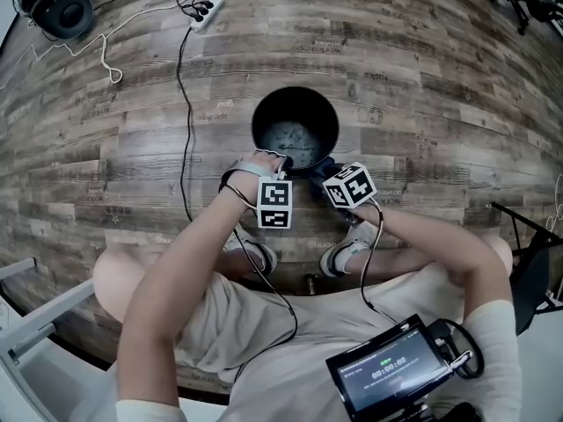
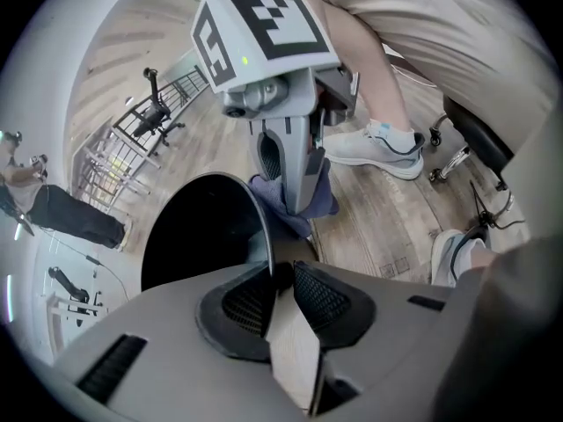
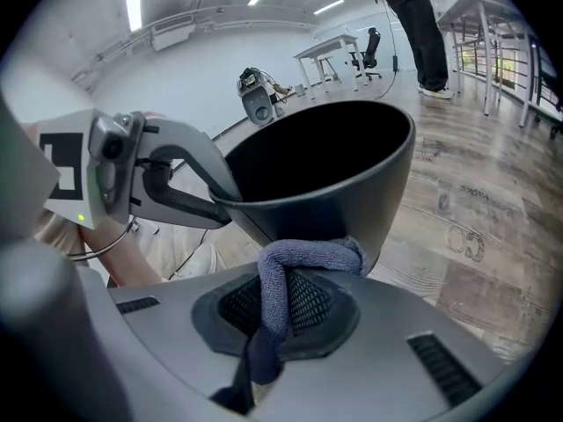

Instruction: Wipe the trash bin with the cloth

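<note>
Trash bin (image 1: 295, 104) of black plastic, round and open-topped, stands upright on the wood-plank floor (image 1: 422, 77), just in front of the seated person's feet in white sneakers (image 1: 345, 251).

A blue-grey terry cloth (image 3: 308, 258) is bunched against the outside wall of the trash bin (image 3: 334, 174), on the side nearest the person and below the rim. The right gripper (image 3: 277, 301) has its jaws clamped on this cloth: a twisted fold runs between the two dark pads and loops over their tips, where it touches the wall. From the head view, the right gripper (image 1: 330, 174) sits at the bin's near right edge, with the cloth (image 1: 321, 167) showing as a dark patch under it.

The left gripper (image 2: 280, 280) has its jaws closed on the bin's near left rim. The thin wall (image 2: 202, 227) passes between the pads, one inside and one outside. The right gripper view shows the left gripper (image 3: 233, 196) hooked over that rim.

Further out on the floor, a white power strip (image 1: 204, 11) with trailing cables lies beyond the bin, near a black speaker-like box (image 1: 62, 7). A small screen device (image 1: 387, 376) sits at the person's lap. Another person (image 3: 418, 25) stands well back in the room.
</note>
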